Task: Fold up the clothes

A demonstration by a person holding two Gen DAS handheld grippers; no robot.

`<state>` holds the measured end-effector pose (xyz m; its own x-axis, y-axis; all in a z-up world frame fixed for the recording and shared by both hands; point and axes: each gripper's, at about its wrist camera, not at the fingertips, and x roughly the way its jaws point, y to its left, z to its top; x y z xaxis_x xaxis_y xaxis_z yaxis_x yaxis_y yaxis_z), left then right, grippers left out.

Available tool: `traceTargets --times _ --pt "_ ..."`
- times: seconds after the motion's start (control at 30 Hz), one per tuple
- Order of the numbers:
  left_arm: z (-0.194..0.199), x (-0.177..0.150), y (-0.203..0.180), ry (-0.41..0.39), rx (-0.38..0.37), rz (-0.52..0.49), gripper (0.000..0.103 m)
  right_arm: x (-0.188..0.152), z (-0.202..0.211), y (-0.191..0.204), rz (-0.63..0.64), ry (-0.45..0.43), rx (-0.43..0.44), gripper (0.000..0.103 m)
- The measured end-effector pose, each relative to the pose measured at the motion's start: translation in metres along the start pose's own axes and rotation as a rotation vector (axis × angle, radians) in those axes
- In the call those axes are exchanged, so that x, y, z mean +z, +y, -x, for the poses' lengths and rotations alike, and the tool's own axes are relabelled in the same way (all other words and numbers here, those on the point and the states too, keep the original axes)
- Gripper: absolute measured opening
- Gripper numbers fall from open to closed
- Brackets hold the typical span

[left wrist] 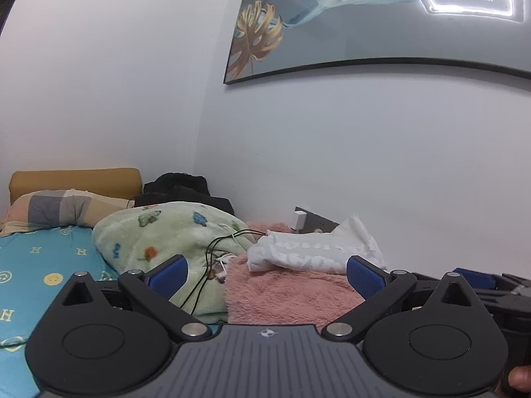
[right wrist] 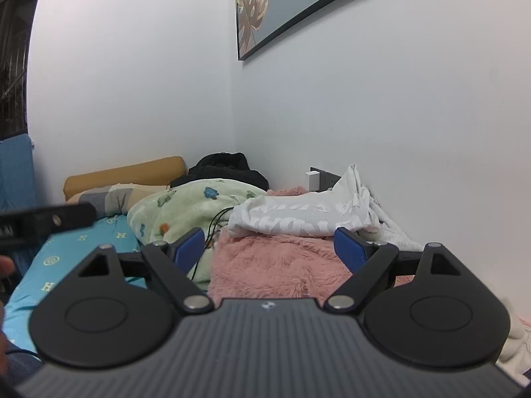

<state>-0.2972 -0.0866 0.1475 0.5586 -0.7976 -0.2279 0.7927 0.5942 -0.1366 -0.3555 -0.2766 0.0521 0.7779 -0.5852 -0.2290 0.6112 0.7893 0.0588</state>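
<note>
A white patterned garment (left wrist: 312,252) (right wrist: 308,215) lies crumpled on a pink fluffy blanket (left wrist: 285,295) (right wrist: 275,265) against the wall. My left gripper (left wrist: 267,275) is open, its blue pads (left wrist: 167,277) wide apart, short of the garment and holding nothing. My right gripper (right wrist: 268,248) is also open and empty, its pads (right wrist: 348,248) just in front of the garment's near edge. The right gripper (left wrist: 488,285) shows at the right edge of the left wrist view, and the left gripper (right wrist: 43,222) at the left edge of the right wrist view.
A green printed fleece blanket (left wrist: 166,235) (right wrist: 186,209) with black and white cables (left wrist: 215,258) on it lies left of the pink one. Beyond are a checked pillow (left wrist: 63,205), a mustard cushion (left wrist: 76,179), dark clothes (left wrist: 182,189) and a blue patterned sheet (left wrist: 39,275). A wall socket with a white plug (left wrist: 300,220) sits behind the garment.
</note>
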Motion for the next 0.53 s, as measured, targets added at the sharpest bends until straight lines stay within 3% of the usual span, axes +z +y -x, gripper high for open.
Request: traceTargets --times 0.53 --pt "0.0083 -0.0022 -0.0022 -0.004 0.035 0.015 0.103 -0.0066 0.001 0.0074 0.011 0.017 -0.023 0.086"
